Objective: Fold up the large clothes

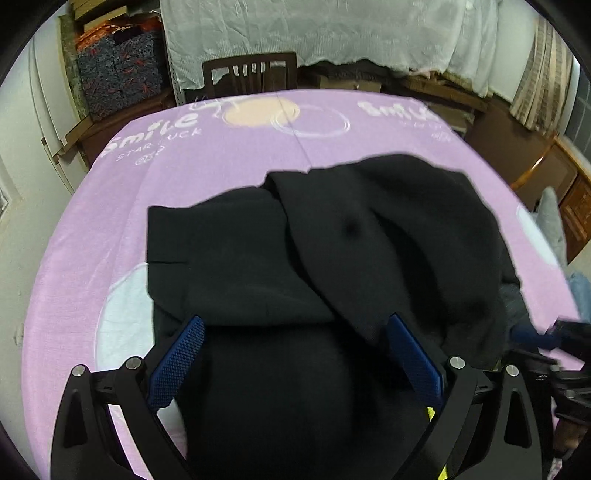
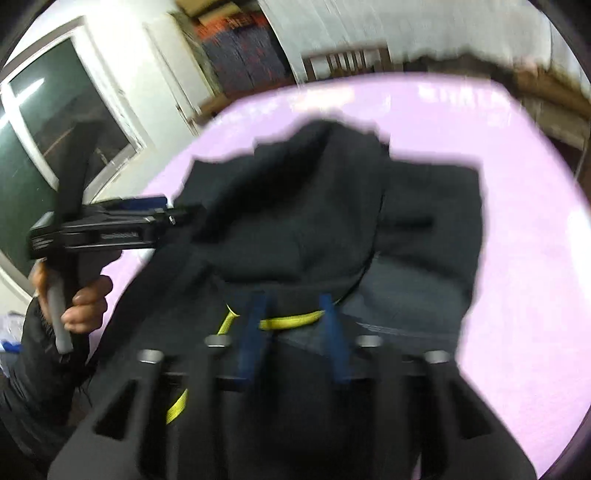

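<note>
Left wrist view: my left gripper [image 1: 295, 354] stands released, its blue ridged pads [image 1: 177, 363] spread wide with black cloth bulging between them but not pinched; the black garment [image 1: 314, 243] lies heaped on the lilac-covered tabletop [image 1: 229, 162], one squared flap reaching toward the left and a rounded fold draped over the right side; white lettering and a pale peach disc mark the cover near its far edge; a dark wooden chair [image 1: 251, 74] stands just behind the tabletop, below a white cloth [image 1: 332, 33] hanging across the back of the room; at the right edge part of my right gripper [image 1: 554, 336] enters the frame, blurred.

Right wrist view (motion-blurred throughout): my right gripper [image 2: 295, 325] has its two blue fingers [image 2: 255, 332] drawn fairly near each other over the garment [image 2: 314, 221], with a yellow cord [image 2: 291, 321] running between them; whether they are clenched on the cloth or the cord I cannot tell; the garment rises in a bunched mound ahead of the fingers, over the lilac tabletop [image 2: 524, 258]; at the left my hand [image 2: 86, 306] grips the handle of the left gripper [image 2: 147, 212], whose tip meets the garment's edge; a window [image 2: 55, 122] shows behind it.
</note>
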